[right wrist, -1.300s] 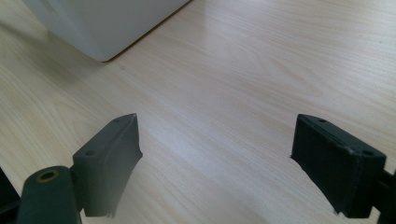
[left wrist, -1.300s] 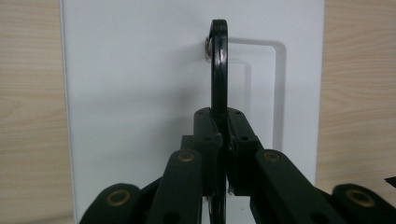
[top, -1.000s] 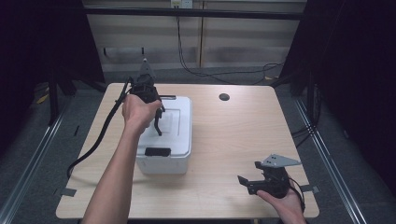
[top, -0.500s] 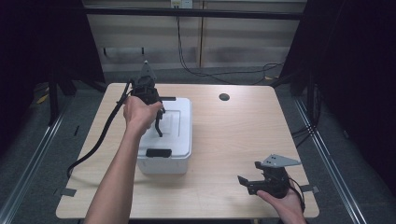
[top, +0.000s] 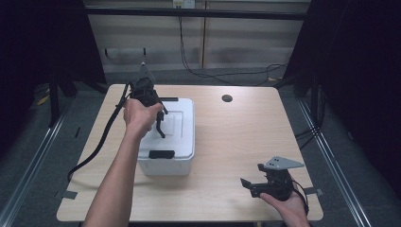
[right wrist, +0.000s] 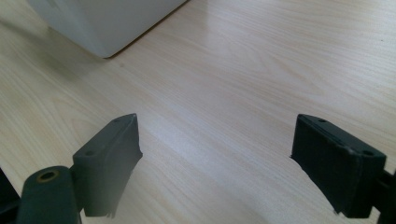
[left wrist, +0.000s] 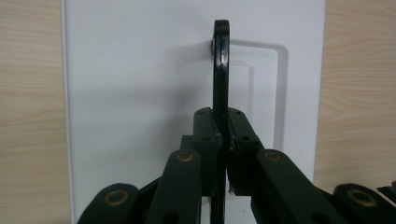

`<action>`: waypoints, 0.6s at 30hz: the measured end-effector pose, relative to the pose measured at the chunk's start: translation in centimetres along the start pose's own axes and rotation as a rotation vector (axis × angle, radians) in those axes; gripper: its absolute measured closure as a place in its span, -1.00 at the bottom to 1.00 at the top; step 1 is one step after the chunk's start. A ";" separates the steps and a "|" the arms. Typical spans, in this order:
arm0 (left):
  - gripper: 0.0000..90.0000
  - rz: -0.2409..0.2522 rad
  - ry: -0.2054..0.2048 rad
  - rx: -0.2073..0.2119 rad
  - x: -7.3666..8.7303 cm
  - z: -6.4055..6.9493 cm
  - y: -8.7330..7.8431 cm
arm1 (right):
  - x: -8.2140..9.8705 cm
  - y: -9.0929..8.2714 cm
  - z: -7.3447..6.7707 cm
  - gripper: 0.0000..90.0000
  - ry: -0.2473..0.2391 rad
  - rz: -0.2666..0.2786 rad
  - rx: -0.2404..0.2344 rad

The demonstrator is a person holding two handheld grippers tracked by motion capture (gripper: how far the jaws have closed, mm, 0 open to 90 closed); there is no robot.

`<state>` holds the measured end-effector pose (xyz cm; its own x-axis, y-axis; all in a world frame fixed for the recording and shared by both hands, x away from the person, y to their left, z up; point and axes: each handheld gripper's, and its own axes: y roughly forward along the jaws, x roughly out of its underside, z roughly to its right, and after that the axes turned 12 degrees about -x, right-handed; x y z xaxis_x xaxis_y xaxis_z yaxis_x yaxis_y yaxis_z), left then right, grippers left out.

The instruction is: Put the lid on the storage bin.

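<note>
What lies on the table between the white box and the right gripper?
Nothing: bare wooden table separates the white box from the right gripper, as the high view and right gripper view show.

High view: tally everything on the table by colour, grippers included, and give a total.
White: 1, the box with its black handle held by the left gripper.
Black: 2, the left gripper and the right gripper.
Dark: 1, the round hole in the table.
Total: 4
</note>
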<state>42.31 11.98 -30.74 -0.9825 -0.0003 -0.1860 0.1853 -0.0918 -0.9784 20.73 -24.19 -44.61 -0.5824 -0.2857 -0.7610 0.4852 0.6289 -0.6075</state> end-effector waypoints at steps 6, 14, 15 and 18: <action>0.76 -0.003 0.022 -0.014 0.0 0.0 0.2 | 0.0 0.0 0.0 -0.68 -0.003 -0.001 0.000; 0.36 0.027 0.115 -0.039 0.0 -0.1 0.1 | 0.0 0.0 0.0 -0.68 -0.006 -0.003 -0.006; 0.28 0.030 0.126 -0.062 0.0 -0.1 0.2 | 0.0 0.0 0.0 -0.68 -0.006 -0.003 -0.005; 0.05 0.033 0.155 -0.047 -0.1 -0.1 0.4 | 0.0 0.1 0.0 -0.68 -0.004 -0.004 -0.005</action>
<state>42.44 12.08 -31.13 -0.9621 0.1517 -0.2268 0.2221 -0.0474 -0.9739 20.78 -24.16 -44.66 -0.5818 -0.2912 -0.7594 0.4797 0.6313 -0.6095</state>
